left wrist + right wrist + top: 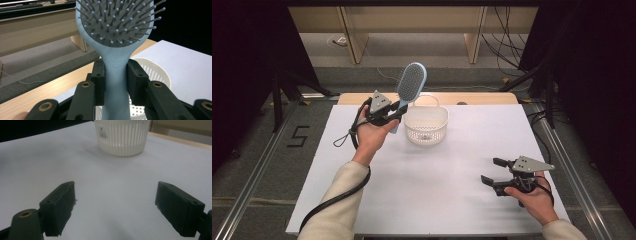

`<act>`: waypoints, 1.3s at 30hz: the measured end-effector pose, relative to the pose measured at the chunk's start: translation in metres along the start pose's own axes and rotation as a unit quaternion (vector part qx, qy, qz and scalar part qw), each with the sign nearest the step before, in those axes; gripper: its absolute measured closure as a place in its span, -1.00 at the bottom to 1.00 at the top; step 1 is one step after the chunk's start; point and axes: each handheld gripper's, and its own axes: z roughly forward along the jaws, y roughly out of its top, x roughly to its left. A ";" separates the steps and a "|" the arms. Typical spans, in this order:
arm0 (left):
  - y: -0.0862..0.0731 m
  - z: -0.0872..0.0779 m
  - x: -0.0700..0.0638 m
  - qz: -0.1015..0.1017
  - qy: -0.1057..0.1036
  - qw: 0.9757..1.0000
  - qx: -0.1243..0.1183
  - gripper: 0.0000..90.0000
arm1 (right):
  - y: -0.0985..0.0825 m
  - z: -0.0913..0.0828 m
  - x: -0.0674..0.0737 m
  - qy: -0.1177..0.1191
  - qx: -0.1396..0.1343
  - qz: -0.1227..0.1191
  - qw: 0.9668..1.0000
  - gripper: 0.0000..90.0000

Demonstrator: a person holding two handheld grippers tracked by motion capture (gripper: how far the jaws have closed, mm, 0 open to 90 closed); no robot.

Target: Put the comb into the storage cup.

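Covering most of the table [452, 200] is a white sheet, with a strip of bare wood showing along the far edge. Toward the far middle of the sheet stands a round white basket [426, 125] with slatted sides and a thin handle arched over its rim; in the right gripper view the same basket [122, 138] sits ahead of the jaws, well apart from them.

Just left of the basket, the left gripper [393, 116] is raised off the sheet in the person's left hand [371, 137]. It grips a light blue hairbrush [410, 85] by the handle, the head standing up and leaning slightly to the right, above and just beside the basket's left rim. In the left gripper view the two black pads press on either side of the hairbrush [116, 72] handle just below the head, whose bristles face the camera, and the basket shows behind and below. Whether the handle's lower end touches the basket is hard to tell.

Near the right front corner, the right gripper [493, 171] rests low in the person's right hand [537, 200], pointing left across the sheet. Its jaws stand wide apart with nothing between them but bare white sheet.
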 end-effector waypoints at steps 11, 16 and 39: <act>0.003 0.003 -0.001 0.005 -0.001 1.000 0.002 0.55 | 0.000 0.000 0.000 0.000 -0.001 -0.001 1.000 -0.61; 0.005 0.004 0.000 0.005 -0.001 1.000 0.002 0.55 | 0.000 0.000 0.000 0.000 -0.001 -0.001 1.000 -0.61; 0.009 0.015 -0.004 0.012 -0.009 1.000 0.006 0.55 | 0.000 0.000 0.000 0.001 0.000 0.001 1.000 -0.61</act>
